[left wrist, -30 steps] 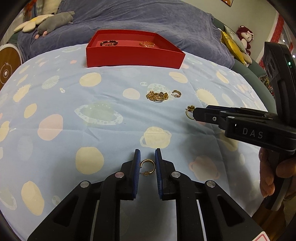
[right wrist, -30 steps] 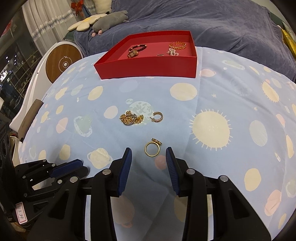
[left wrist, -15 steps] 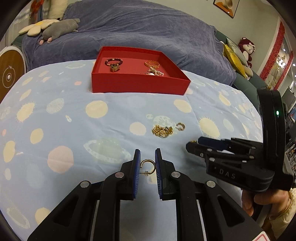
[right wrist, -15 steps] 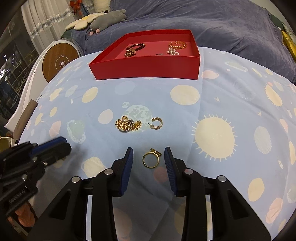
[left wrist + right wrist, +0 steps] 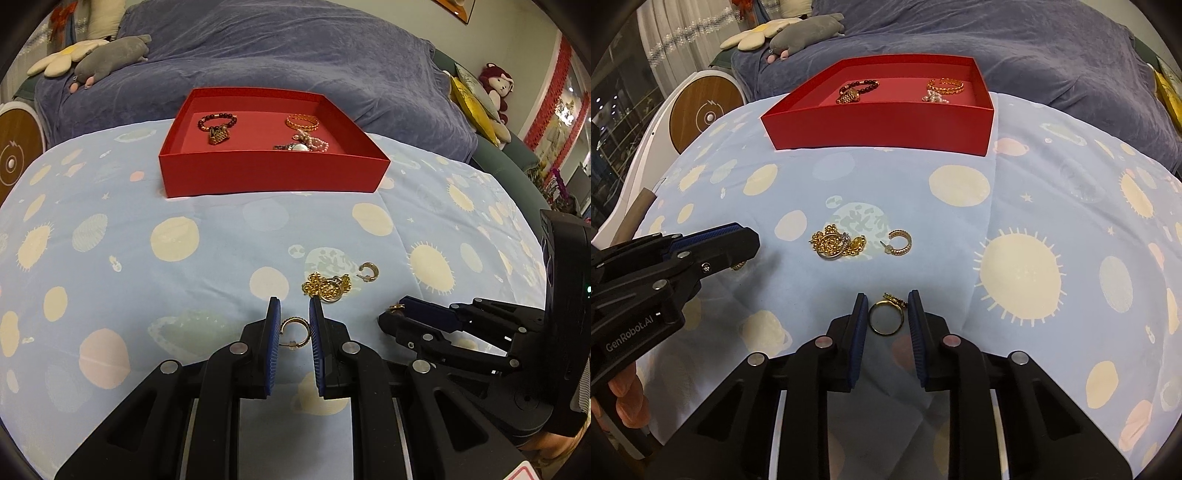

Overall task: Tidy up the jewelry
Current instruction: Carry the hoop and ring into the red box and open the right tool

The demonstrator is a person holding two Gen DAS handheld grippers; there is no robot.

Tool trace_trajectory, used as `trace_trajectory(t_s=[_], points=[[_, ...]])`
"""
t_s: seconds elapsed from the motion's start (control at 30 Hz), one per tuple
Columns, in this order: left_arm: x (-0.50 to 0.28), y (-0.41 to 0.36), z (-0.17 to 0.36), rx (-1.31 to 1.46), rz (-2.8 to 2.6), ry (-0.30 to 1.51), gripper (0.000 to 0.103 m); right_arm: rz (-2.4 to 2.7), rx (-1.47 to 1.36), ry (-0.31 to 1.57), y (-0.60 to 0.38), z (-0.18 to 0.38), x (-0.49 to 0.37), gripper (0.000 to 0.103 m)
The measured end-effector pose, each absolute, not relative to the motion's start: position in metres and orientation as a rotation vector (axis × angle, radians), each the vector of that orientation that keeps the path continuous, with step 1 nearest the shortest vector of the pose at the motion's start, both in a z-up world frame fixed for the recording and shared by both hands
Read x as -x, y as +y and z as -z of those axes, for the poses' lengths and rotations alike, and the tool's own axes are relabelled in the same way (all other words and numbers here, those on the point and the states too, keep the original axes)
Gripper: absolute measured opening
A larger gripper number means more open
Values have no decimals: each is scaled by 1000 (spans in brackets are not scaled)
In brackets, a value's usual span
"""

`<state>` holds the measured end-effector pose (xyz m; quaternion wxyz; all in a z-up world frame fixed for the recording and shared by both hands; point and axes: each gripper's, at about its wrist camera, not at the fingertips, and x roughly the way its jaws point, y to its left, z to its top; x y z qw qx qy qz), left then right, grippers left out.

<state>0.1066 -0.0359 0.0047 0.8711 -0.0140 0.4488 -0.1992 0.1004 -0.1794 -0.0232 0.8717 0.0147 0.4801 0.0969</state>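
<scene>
The left hand-held gripper stood nearly shut about a gold hoop earring, its pads close on either side of the hoop. Whether the earring was clamped and lifted or only bracketed on the bedspread could not be told. The right hand-held gripper was slightly wider, its pads flanking a gold ring; contact with the pads could not be confirmed.

A tangled gold chain and a second hoop earring lay side by side near the middle of the bedspread, ahead of both grippers. The red tray sat toward the far edge, already holding a beaded bracelet, a gold bangle and a pearl piece.

Risks noted:
- Both pieces were thin and round; a light or off-centre pinch could let either twist out during the carry to the tray.
- The bedspread was soft and patterned; a dropped piece would be hard to find.
- The two grippers worked close together; simultaneous travel could cause a collision.
- The earring post could snag the fabric.
</scene>
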Motion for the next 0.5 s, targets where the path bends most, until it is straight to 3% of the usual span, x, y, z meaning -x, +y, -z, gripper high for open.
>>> trace_trajectory(t_s=[0.5], points=[[-144, -43, -20, 46, 447, 936, 13, -189, -136, 954, -201, -5, -117, 21]])
